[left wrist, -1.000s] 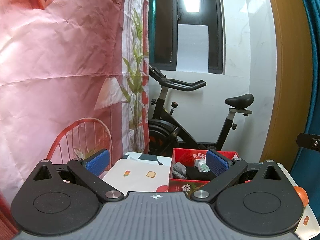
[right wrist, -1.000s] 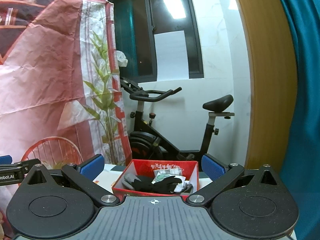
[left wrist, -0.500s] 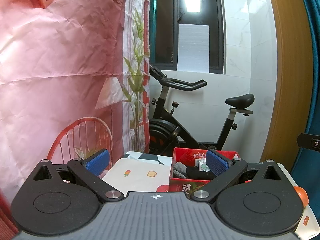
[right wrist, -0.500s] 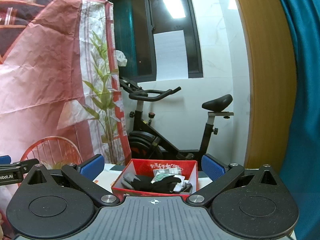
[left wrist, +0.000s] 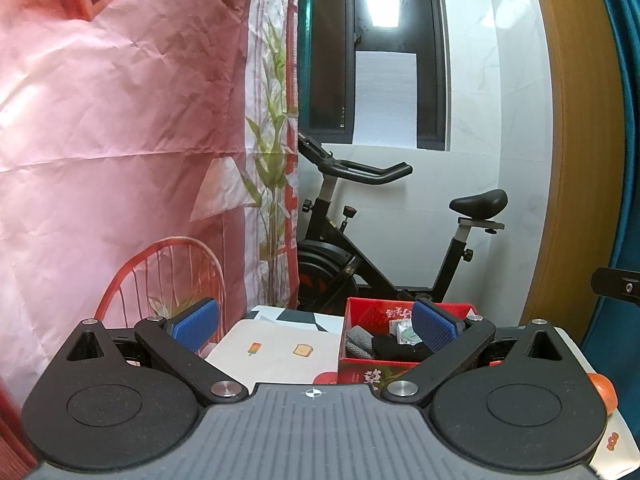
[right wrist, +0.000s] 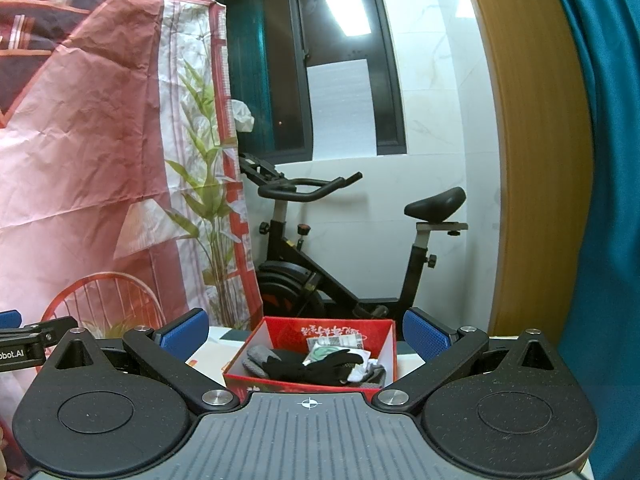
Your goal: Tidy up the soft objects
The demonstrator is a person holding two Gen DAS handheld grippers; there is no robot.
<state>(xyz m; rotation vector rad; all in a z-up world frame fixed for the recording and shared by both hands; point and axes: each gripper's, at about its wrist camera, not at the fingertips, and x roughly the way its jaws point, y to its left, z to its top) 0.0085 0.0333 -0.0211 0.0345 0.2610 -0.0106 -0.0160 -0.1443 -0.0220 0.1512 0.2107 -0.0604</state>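
Observation:
A red cardboard box (right wrist: 276,330) stands on a white table, straight ahead in the right wrist view and to the right in the left wrist view, red box (left wrist: 354,372). Inside lie a black glove (right wrist: 320,366), a grey knit piece (right wrist: 256,356), a packet with green print (right wrist: 332,350) and a small white cloth (right wrist: 360,374). My right gripper (right wrist: 306,336) is open and empty, held in front of the box. My left gripper (left wrist: 316,322) is open and empty too, its right pad overlapping the box.
A white mat (left wrist: 280,350) with small food pictures covers the table left of the box. An orange ball (left wrist: 606,388) lies at the table's right edge. An exercise bike (right wrist: 340,260) stands behind the table. A pink printed backdrop (left wrist: 120,140) hangs left, a teal curtain (right wrist: 600,200) right.

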